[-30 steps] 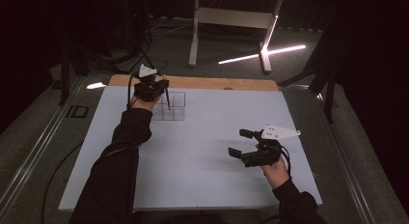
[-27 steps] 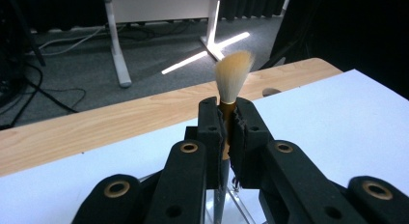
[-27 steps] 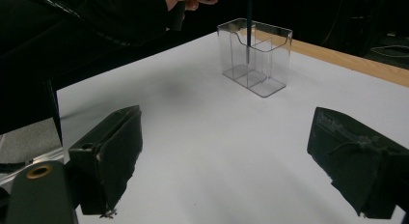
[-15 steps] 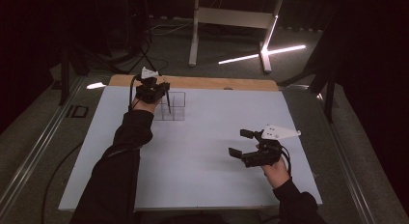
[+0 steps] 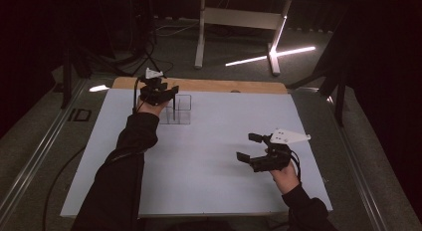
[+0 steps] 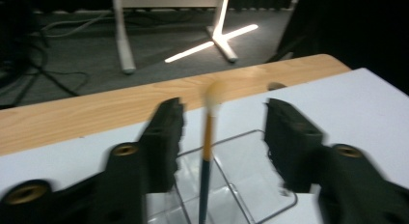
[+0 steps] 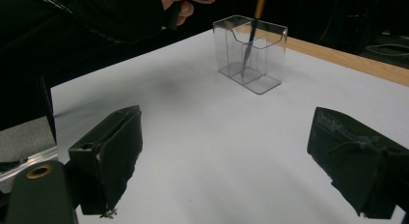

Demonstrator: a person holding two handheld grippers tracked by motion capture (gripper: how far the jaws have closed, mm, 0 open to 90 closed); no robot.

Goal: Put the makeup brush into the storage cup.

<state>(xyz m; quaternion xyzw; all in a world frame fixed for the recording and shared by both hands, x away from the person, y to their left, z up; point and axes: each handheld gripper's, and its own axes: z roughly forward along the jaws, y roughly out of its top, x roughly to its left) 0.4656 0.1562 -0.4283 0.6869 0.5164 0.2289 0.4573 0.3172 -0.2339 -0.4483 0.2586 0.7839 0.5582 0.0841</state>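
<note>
A clear acrylic holder point(image 5: 180, 110) stands on the white sheet near its far left. A thin brush point(image 6: 207, 151) with a dark handle, orange band and pale bristles stands upright in the holder point(image 6: 241, 185). My left gripper point(image 5: 166, 94) hovers over it. Its jaws have just been opening and now stand apart on either side of the brush without touching it point(image 6: 225, 132). My right gripper point(image 5: 247, 147) rests low at the near right, open with nothing between its jaws point(image 7: 222, 156). From there I see the holder point(image 7: 251, 52) and brush point(image 7: 248, 45) farther off.
The white sheet point(image 5: 209, 141) covers a wooden table whose bare far edge point(image 5: 224, 85) shows behind the holder. A sleeve and hand point(image 7: 181, 4) reach in above the holder. Beyond the table lie dark floor, cables and a desk frame point(image 5: 271, 47).
Both hands keep their places. The left gripper's jaws look parted now, with the brush standing free between them.
</note>
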